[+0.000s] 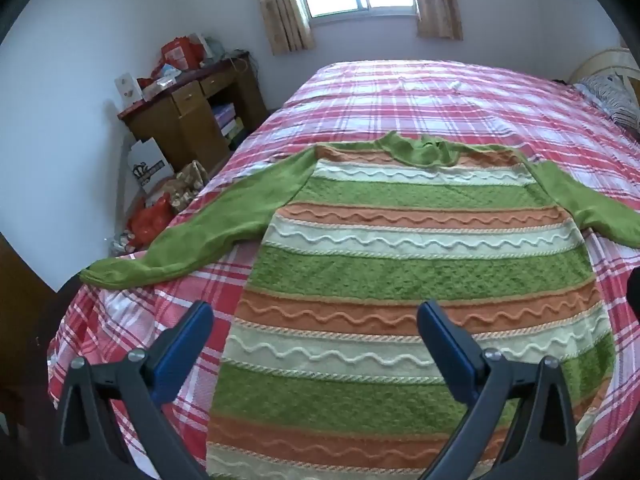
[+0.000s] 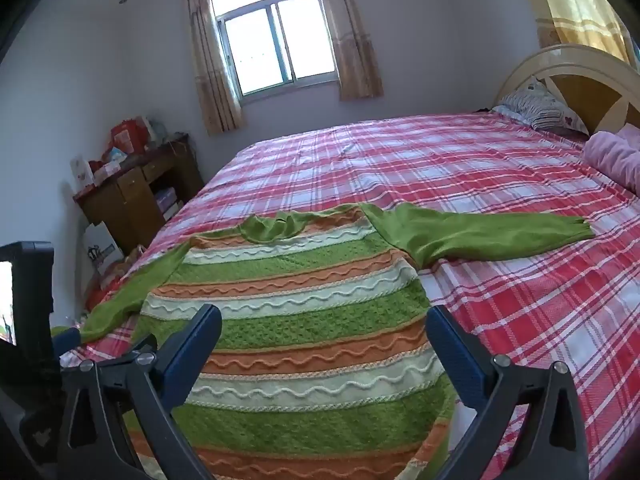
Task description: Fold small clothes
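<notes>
The left gripper [image 1: 316, 316] has its jaws spread wide with nothing between the blue pads, hanging above the lower body of the striped sweater [image 1: 400, 272]. One of its fingers [image 1: 188, 340] sits over the plaid just off the sweater's left edge, the other over an orange band well inside the garment. Neither pad touches the knit as far as the picture shows.

The right gripper [image 2: 324, 320] is likewise wide open and empty. Both its fingers [image 2: 196, 344] hover over the sweater [image 2: 304, 320], the far one close to the garment's right edge.

The sweater lies flat and unfolded on the bed [image 2: 480, 152] (green, orange and pale stripes with wavy ridges), hem toward the grippers, green collar pointing away toward the window [image 2: 276, 44]. Its left sleeve [image 1: 192, 240] runs out to the bed's near-left edge; the right sleeve [image 2: 480, 232] stretches straight across the plaid cover toward the headboard [image 2: 568, 80].

Beyond the sweater's left sleeve, off the bed, stands a cluttered wooden desk [image 1: 192, 120]. A pillow [image 2: 536, 108] lies against the headboard.
</notes>
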The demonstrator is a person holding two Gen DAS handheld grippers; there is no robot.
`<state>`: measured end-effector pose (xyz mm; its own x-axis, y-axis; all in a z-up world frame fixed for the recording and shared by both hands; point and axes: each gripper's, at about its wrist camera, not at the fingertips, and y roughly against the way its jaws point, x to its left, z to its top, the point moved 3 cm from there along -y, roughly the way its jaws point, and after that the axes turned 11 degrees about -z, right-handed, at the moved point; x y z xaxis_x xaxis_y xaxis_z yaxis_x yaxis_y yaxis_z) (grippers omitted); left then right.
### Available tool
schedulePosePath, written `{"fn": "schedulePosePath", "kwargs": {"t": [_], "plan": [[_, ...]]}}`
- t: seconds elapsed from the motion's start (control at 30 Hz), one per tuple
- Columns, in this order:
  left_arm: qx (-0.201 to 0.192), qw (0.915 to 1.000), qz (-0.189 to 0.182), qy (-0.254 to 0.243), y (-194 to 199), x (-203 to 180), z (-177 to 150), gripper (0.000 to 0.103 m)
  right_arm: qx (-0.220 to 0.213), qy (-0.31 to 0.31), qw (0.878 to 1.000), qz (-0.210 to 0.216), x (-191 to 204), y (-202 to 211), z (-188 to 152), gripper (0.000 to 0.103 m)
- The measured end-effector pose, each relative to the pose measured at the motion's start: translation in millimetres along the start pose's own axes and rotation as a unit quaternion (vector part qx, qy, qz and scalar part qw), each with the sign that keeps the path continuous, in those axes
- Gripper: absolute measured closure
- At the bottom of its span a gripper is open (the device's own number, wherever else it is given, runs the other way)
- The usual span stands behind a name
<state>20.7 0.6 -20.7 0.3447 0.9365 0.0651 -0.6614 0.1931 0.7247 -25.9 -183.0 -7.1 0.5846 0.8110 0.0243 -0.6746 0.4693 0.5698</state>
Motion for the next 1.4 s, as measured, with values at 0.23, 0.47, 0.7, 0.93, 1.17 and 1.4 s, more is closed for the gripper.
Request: {"fn": "schedulePosePath", "kwargs": {"t": [0.23, 0.47, 0.7, 0.93, 1.17, 1.4], "plan": [[0.017, 0.9997, -0.011, 0.012, -5.3, -1.1, -2.2, 0.0, -0.003, -0.012, 1.0, -0.003, -7.7, 1.6, 0.0, 0.001], [0.022, 0.9995, -0.017, 0.013, -5.9, -1.5, -8.1, 0.0, 0.019, -0.005, 1.0, -0.017, -11.6, -9.2, -4.0, 0.001], [0.022, 0.9995, -0.018, 0.014, -5.8, -1.8, -8.7, 0.0, 0.023, 0.003, 0.999, -0.022, -6.4, -9.5, -4.3, 0.001], [0.025, 0.9993, -0.022, 0.019, -7.9, 1.1, -11.1, 0.0, 0.023, 0.002, 0.999, -0.024, -5.9, -9.7, -4.6, 0.001], [0.028, 0.9991, -0.024, 0.02, -9.2, 2.5, -12.4, 0.0, 0.024, 0.003, 0.999, -0.024, -7.0, -9.6, -5.6, 0.001], [0.03, 0.999, -0.027, 0.022, -10.1, 1.6, -13.1, 0.0, 0.024, 0.003, 0.999, -0.023, -6.1, -9.9, -5.1, 0.001]]}}
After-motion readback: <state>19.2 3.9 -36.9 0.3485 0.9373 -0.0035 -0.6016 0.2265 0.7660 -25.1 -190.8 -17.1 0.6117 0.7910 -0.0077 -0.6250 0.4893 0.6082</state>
